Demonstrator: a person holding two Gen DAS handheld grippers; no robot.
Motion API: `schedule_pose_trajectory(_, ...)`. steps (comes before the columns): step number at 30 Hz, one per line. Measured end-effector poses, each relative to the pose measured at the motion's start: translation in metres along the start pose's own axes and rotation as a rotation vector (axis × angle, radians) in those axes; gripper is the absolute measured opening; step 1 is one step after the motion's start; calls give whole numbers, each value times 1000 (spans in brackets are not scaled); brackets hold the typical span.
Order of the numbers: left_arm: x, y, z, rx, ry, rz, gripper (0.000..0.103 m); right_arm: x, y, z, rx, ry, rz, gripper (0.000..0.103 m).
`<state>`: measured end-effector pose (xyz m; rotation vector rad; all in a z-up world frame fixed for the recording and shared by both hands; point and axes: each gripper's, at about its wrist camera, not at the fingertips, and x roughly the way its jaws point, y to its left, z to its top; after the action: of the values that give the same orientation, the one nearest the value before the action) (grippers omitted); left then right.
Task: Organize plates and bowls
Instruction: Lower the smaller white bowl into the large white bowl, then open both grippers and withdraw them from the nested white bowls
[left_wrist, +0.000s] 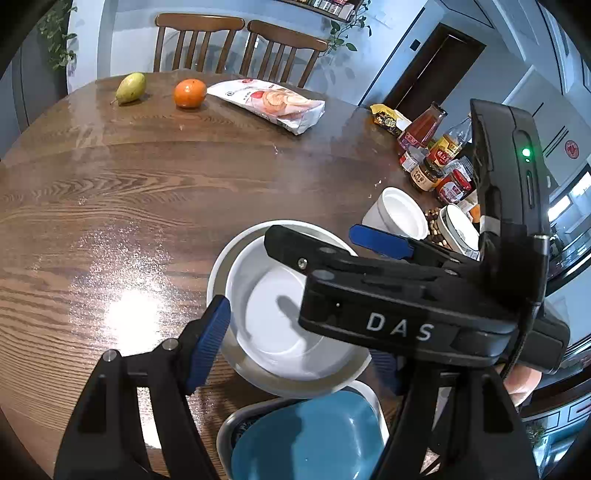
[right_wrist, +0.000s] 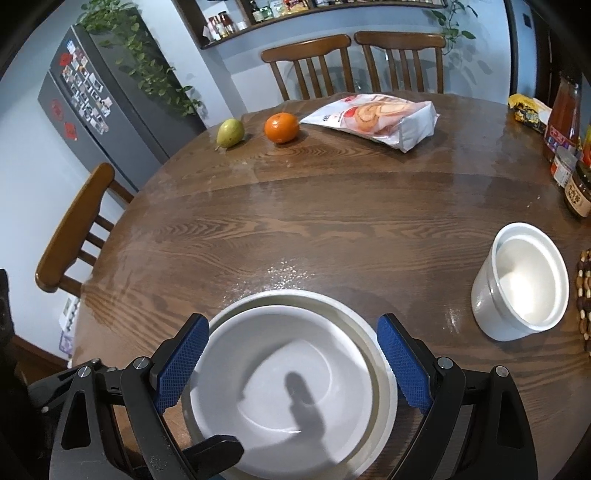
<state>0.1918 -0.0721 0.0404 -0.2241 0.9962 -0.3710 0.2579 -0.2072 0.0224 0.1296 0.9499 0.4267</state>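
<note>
A white bowl (right_wrist: 280, 387) sits nested in a wider white bowl (right_wrist: 332, 304) on the round wooden table (right_wrist: 332, 221). My right gripper (right_wrist: 291, 325) hovers over the pair, open, blue pads wide on either side and nothing touched. In the left wrist view the same stack (left_wrist: 273, 321) lies between the pads of my left gripper (left_wrist: 299, 339), which is open; its right finger is mostly hidden behind the right gripper (left_wrist: 314, 232) crossing above the bowls. Nearer me, a teal bowl (left_wrist: 306, 439) rests in a grey-white dish (left_wrist: 225, 432).
A tall white pot (right_wrist: 524, 284) stands right of the stack, with a patterned bowl (left_wrist: 460, 229) on a beaded mat beyond. Jars and sauce bottles (left_wrist: 428, 147) crowd the right edge. A pear (right_wrist: 229, 133), an orange (right_wrist: 281, 127) and a snack bag (right_wrist: 380, 118) lie at the far side, chairs behind.
</note>
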Motion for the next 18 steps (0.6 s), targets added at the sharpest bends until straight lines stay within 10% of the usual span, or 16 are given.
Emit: schedule_pose_trajectory(18,-12,-23,2,79,-50,52,70,-20,-11,3,37,-101,-13,93)
